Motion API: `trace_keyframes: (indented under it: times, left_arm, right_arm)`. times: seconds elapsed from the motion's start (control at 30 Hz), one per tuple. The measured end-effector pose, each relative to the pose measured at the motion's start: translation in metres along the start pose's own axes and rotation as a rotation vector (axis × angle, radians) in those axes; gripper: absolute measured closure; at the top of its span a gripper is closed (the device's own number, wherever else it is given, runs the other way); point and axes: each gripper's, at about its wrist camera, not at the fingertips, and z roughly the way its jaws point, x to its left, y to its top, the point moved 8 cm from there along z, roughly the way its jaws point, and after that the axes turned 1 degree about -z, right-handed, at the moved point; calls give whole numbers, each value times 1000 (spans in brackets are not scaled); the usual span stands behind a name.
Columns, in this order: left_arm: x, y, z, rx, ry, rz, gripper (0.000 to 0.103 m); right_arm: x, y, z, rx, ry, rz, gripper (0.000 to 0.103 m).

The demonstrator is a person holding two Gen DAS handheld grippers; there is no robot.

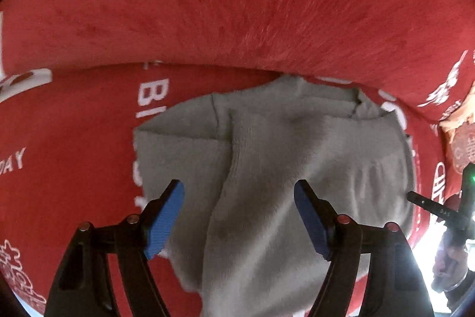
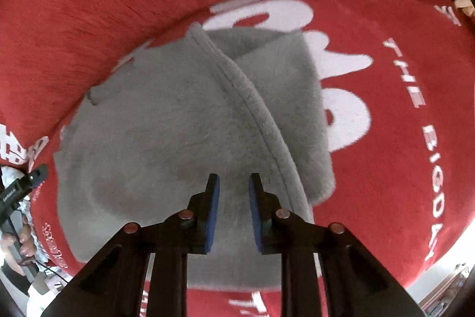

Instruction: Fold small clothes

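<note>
One grey garment (image 1: 297, 156) is seen, spread on a red cloth (image 1: 207, 14) printed with white lettering; the cloth covers the surface and rises behind it. Part of the garment is folded over itself, and a seamed edge (image 2: 255, 106) is seen running diagonally across it in the right wrist view. Two grippers are counted, each with two blue pads.

The left gripper (image 1: 239, 216) is held above the near part of the garment, pointing forward over it, with its jaws spread wide and nothing between them. The right gripper (image 2: 233, 210) is held low over the garment's near edge, its jaws drawn close but with a narrow gap left between the pads; whether fabric is pinched there cannot be told. A hand (image 2: 20, 239) is glimpsed on the left gripper's handle at the edge of the right wrist view.
</note>
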Motion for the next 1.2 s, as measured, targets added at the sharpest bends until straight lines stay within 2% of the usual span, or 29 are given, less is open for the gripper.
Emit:
trace_keyframes:
  times: [0.07,0.1,0.13,0.17,0.23,0.3,0.37,0.47,0.53,0.63,0.73,0.83,0.93,1.0,1.07,1.13,1.17,1.2]
  left_arm:
    - [0,0,15,43,-9,-22,27]
    - [1,0,22,61,-18,-39,44]
    - [2,-1,26,72,-28,-47,66]
    - [3,-3,31,88,-30,-55,96]
    - [2,-3,29,66,-15,-62,95]
    - [-2,1,10,-20,27,-39,95]
    - [-2,3,1,-63,42,-21,95]
    - [14,-1,23,-15,115,-7,95]
    - [21,-1,28,-27,119,-18,94]
    - [25,-2,20,-38,111,-74,94]
    - [25,-7,0,-62,157,-59,94]
    - [16,-11,-24,-98,132,-25,94]
    - [3,-19,-32,-90,87,-4,94]
    - [-7,-31,-22,-62,89,27,94]
    - [-9,-47,-4,-22,122,42,94]
    - [1,-67,12,33,139,18,94]
    - [5,-75,15,34,130,7,94]
    - [8,-79,11,0,117,11,94]
  right_arm:
    - [-4,-2,12,18,-1,13,81]
    - [-5,-2,14,15,6,23,81]
    - [-6,-2,14,10,12,32,81]
    - [-7,-4,13,8,12,33,81]
    - [-7,-8,12,8,9,22,81]
    - [-8,-10,10,10,7,10,81]
    - [-6,-10,11,10,11,4,81]
    - [-5,-8,15,2,14,-2,81]
    - [-4,-10,14,1,8,-9,81]
    - [1,-9,12,16,-12,-44,81]
    - [0,-3,-6,-23,-11,-44,81]
    - [-4,5,-18,-57,12,-7,80]
    - [-8,15,-12,-56,19,18,81]
    - [-10,15,-4,-41,20,27,81]
    - [-13,9,8,-15,16,29,81]
    - [-15,8,9,-32,28,20,81]
    - [-15,7,9,-32,28,9,82]
    - [-15,6,8,-32,24,-5,82]
